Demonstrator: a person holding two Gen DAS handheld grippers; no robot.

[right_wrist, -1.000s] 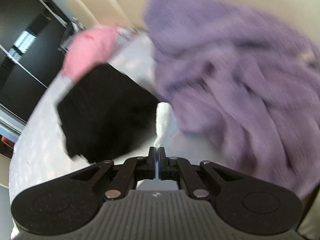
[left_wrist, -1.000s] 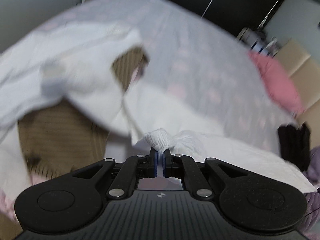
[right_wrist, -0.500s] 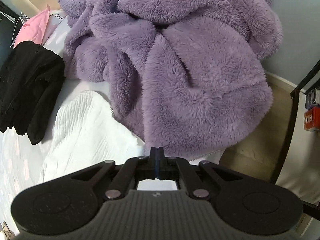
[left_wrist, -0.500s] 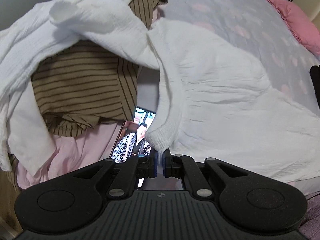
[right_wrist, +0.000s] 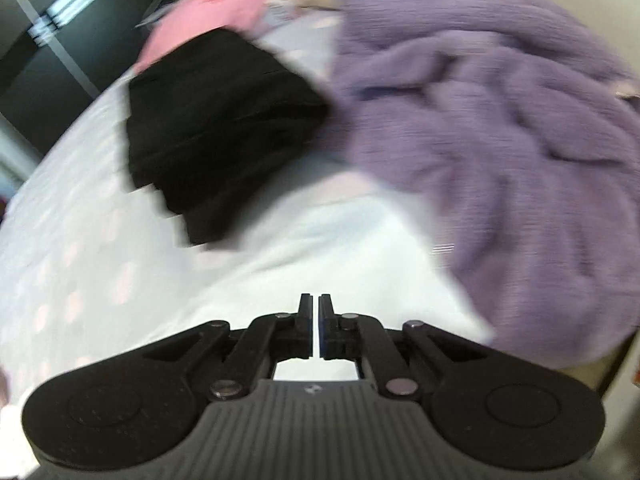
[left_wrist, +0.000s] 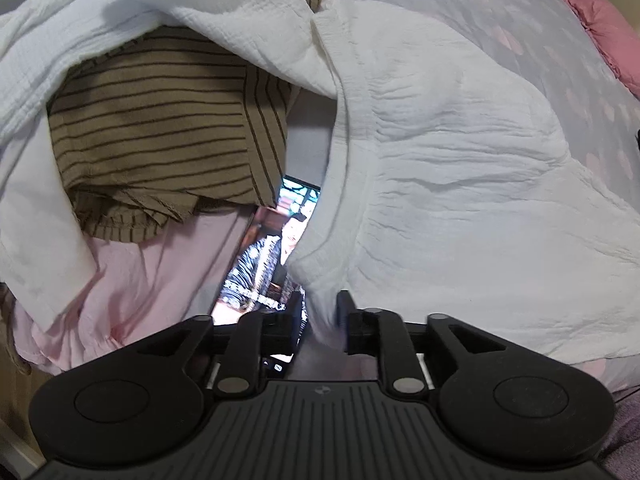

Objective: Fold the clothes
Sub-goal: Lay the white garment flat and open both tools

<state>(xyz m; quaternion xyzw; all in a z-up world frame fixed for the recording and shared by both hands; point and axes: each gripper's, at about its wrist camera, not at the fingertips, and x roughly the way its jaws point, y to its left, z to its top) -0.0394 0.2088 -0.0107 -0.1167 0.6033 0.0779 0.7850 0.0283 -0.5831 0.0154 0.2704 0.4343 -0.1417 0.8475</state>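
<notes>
A white crinkled garment (left_wrist: 460, 184) lies spread on the bed. Its ribbed edge hangs between the fingers of my left gripper (left_wrist: 320, 312), whose jaws stand partly apart around the cloth without clamping it. In the right wrist view the same white garment (right_wrist: 320, 256) lies just ahead of my right gripper (right_wrist: 315, 320). Its jaws are almost together with a thin gap, and nothing shows between them. That view is blurred by motion.
A brown striped top (left_wrist: 160, 136), another white cloth (left_wrist: 192, 4) and a pink garment (left_wrist: 152, 276) are piled at left. A lit phone (left_wrist: 264, 264) lies beside them. A black garment (right_wrist: 216, 132), purple fleece (right_wrist: 500, 140) and pink pillow (right_wrist: 208, 20) lie on the bedsheet (right_wrist: 72, 264).
My left jaws have opened from clamping the white edge, which now hangs loose between them. My right gripper has swung from the purple fleece back toward the black garment and bed.
</notes>
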